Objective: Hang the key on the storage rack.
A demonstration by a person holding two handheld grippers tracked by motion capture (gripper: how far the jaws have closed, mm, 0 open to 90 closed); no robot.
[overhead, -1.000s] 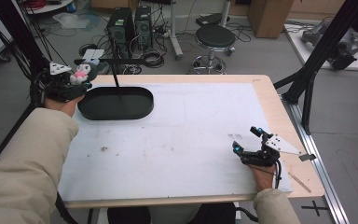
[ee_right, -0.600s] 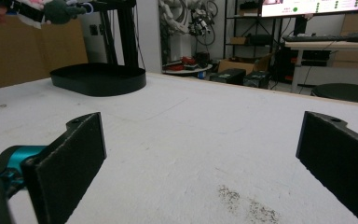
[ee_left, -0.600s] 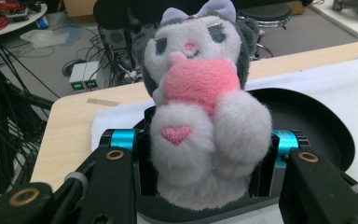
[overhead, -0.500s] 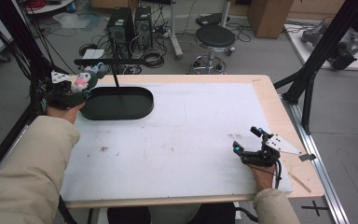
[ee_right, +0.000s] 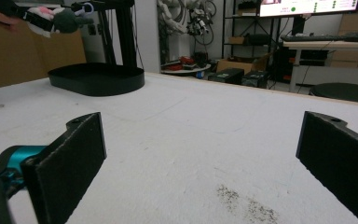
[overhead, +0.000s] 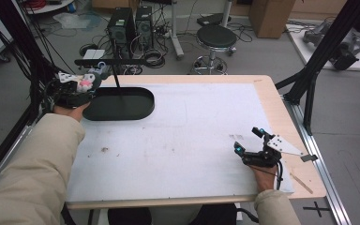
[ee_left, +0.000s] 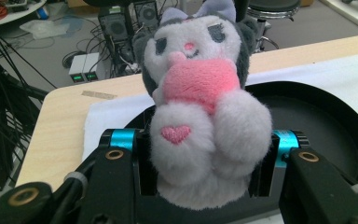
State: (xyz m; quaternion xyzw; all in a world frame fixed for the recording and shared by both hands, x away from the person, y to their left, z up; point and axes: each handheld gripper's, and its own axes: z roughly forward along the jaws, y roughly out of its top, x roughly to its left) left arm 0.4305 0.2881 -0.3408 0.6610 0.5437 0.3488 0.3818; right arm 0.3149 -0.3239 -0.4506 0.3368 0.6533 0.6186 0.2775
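Grip confirmed on the left gripper (ee_left: 200, 172): its jaws are pressed against both sides of a small grey-and-white plush toy with a pink belly and pink heart on one foot (ee_left: 200, 116), held upright. Directly beyond and below that gripper lies an oval black plastic tray (overhead: 122, 104), over whose near-left rim the toy is held. The right gripper (overhead: 249, 140) is rested on the white table mat (overhead: 192, 136), jaws spread wide, nothing between them.
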